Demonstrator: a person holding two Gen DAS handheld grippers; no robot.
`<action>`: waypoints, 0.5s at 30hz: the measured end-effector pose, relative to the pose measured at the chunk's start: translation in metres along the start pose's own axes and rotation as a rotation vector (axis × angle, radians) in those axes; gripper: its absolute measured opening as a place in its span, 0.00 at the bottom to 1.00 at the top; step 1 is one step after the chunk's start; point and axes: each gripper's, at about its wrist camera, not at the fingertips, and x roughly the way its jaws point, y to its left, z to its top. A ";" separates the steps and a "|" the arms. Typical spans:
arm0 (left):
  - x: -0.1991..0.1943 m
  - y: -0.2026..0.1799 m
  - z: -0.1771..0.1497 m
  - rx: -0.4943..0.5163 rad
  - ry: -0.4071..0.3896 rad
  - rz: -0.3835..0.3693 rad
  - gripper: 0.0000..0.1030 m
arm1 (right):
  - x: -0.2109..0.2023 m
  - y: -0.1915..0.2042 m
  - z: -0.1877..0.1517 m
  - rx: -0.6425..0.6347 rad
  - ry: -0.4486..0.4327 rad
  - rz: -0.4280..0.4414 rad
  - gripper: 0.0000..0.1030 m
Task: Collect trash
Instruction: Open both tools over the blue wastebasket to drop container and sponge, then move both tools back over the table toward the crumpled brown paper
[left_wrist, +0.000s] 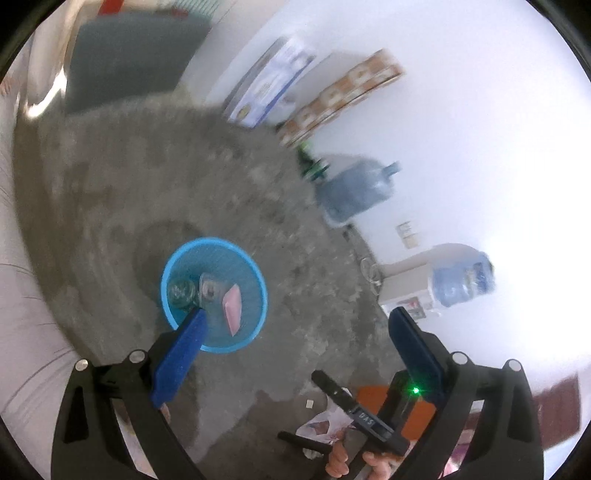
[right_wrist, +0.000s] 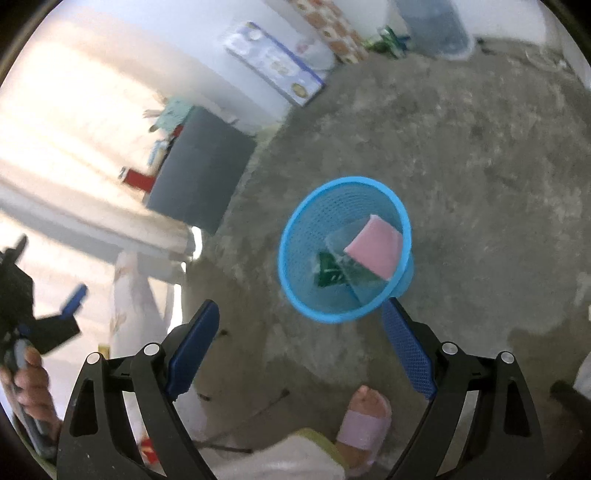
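A blue mesh trash basket (left_wrist: 255, 280) (right_wrist: 295, 229) stands on the grey concrete floor. Inside it lie a pink packet (left_wrist: 232, 306) (right_wrist: 376, 245), a clear plastic container (left_wrist: 211, 290) (right_wrist: 341, 240) and a green crumpled wrapper (left_wrist: 179, 291) (right_wrist: 328, 273). My left gripper (left_wrist: 295, 314) is open and empty above the floor, its left finger over the basket's near rim. My right gripper (right_wrist: 299, 310) is open and empty just above the basket's near rim. The left gripper also shows at the left edge of the right wrist view (right_wrist: 48, 314).
Water jugs (left_wrist: 354, 188), a white dispenser (left_wrist: 406, 280) and boxes (left_wrist: 340, 96) (right_wrist: 273, 62) line the white wall. A dark grey cabinet (right_wrist: 203, 177) and a bed with light sheets (right_wrist: 74, 184) stand left. My sandalled foot (right_wrist: 365, 421) is near.
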 end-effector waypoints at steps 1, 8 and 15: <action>-0.023 -0.007 -0.010 0.038 -0.028 -0.002 0.93 | -0.010 0.011 -0.010 -0.033 -0.006 -0.007 0.83; -0.150 -0.021 -0.116 0.315 -0.181 0.087 0.93 | -0.057 0.081 -0.076 -0.295 -0.046 -0.085 0.91; -0.245 0.057 -0.212 0.255 -0.336 0.269 0.94 | -0.067 0.152 -0.126 -0.538 -0.075 -0.183 0.92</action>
